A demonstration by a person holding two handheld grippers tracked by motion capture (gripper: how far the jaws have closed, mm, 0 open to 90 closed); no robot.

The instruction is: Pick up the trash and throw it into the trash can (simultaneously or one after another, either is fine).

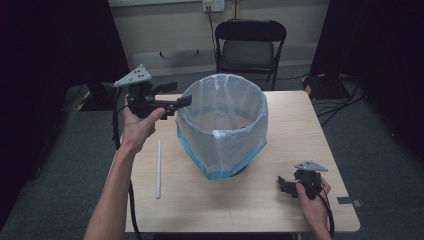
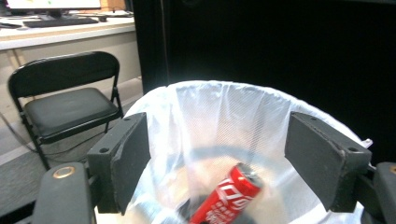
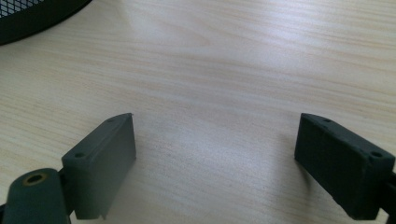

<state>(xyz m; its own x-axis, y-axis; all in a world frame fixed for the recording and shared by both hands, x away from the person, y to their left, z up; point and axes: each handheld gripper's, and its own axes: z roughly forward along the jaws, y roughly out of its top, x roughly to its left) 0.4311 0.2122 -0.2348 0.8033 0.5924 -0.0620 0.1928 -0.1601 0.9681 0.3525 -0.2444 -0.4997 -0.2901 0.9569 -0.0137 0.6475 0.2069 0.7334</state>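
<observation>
A bin lined with a white bag [image 1: 222, 125] stands in the middle of the wooden table [image 1: 240, 210]. My left gripper [image 1: 182, 103] is held level at the bin's left rim, pointing over it. In the left gripper view its jaws [image 2: 217, 140] stand wide apart with nothing between the pads, and beyond them a red drink can [image 2: 226, 196] lies tilted inside the bag. My right gripper [image 1: 285, 185] rests near the table's front right corner. Its jaws [image 3: 217, 140] are open over bare wood.
A thin white tube [image 1: 159, 169] lies on the table left of the bin. The bin's black mesh base [image 3: 32, 16] shows at the top left of the right gripper view. A black folding chair [image 1: 250, 47] stands behind the table.
</observation>
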